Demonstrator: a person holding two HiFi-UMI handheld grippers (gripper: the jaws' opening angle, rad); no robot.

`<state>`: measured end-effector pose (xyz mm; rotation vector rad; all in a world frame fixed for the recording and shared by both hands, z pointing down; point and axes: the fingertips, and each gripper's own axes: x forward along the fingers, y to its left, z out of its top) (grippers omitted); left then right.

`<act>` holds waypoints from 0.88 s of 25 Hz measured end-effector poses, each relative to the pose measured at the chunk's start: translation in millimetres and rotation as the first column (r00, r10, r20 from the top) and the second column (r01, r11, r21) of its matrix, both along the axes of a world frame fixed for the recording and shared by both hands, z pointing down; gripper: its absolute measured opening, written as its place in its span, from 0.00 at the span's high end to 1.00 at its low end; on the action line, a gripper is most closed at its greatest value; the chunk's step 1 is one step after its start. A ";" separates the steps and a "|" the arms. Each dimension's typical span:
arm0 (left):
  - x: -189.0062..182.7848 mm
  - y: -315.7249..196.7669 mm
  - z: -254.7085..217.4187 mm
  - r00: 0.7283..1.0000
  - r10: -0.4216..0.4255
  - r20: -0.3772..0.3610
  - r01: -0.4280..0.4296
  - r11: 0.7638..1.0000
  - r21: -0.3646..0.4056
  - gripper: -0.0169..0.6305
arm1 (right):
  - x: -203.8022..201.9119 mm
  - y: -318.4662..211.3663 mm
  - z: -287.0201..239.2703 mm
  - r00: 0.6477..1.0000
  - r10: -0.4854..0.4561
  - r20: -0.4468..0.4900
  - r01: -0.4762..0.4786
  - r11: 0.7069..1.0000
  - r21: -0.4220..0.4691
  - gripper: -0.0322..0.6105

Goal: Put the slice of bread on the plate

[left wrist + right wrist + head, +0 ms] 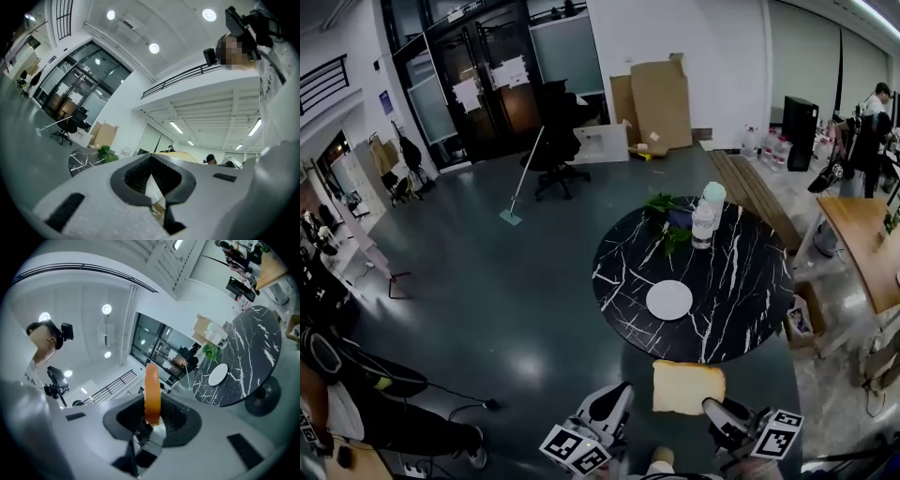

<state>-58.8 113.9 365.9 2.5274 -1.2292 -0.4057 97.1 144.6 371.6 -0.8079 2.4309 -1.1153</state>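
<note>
Bread slice (687,386) pinched edge-on in right claw (152,414), apart from the plate (669,300); left claw (151,166) pressed together.

Dim, bluish cast — fisheye-warped edges

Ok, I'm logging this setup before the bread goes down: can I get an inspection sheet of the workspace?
Surface: round black marble table.
Job's things: white plate on the table, empty; slice of bread held short of the table.
Clutter: two bottles and a plant at the far edge.
Grippers: right gripper shut on the bread; left gripper shut, empty.
Cables: black cable on the floor.
Surroundings: office chair, mop, cardboard, person at a desk.
</note>
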 end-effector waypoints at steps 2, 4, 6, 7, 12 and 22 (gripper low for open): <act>4.4 -10.1 0.0 1.000 -0.005 -0.002 0.005 1.000 0.003 0.96 | 3.1 -12.7 1.4 1.000 -0.004 -0.020 0.004 1.000 0.005 0.81; 7.7 -15.1 3.3 1.000 -0.008 0.002 0.008 1.000 -0.012 0.96 | 3.7 -19.4 0.8 1.000 -0.013 -0.026 0.013 1.000 0.005 0.81; 9.6 -19.0 7.0 1.000 -0.011 0.005 0.011 0.999 -0.033 0.96 | 3.8 -22.8 0.8 1.000 -0.021 -0.015 0.021 1.000 -0.001 0.81; 10.4 -22.4 8.1 1.000 -0.012 0.004 0.012 0.999 -0.039 0.96 | 4.3 -25.7 2.2 1.000 -0.022 -0.011 0.022 1.000 -0.006 0.81; 16.0 -53.8 16.9 1.000 -0.003 0.014 0.003 0.999 -0.042 0.96 | 12.6 -52.4 21.8 1.000 0.001 -0.009 -0.001 0.999 -0.043 0.81; 13.4 -165.4 36.2 0.999 0.036 -0.015 -0.037 0.996 -0.084 0.96 | 8.1 -142.4 39.0 0.998 0.040 -0.052 -0.046 0.993 -0.108 0.81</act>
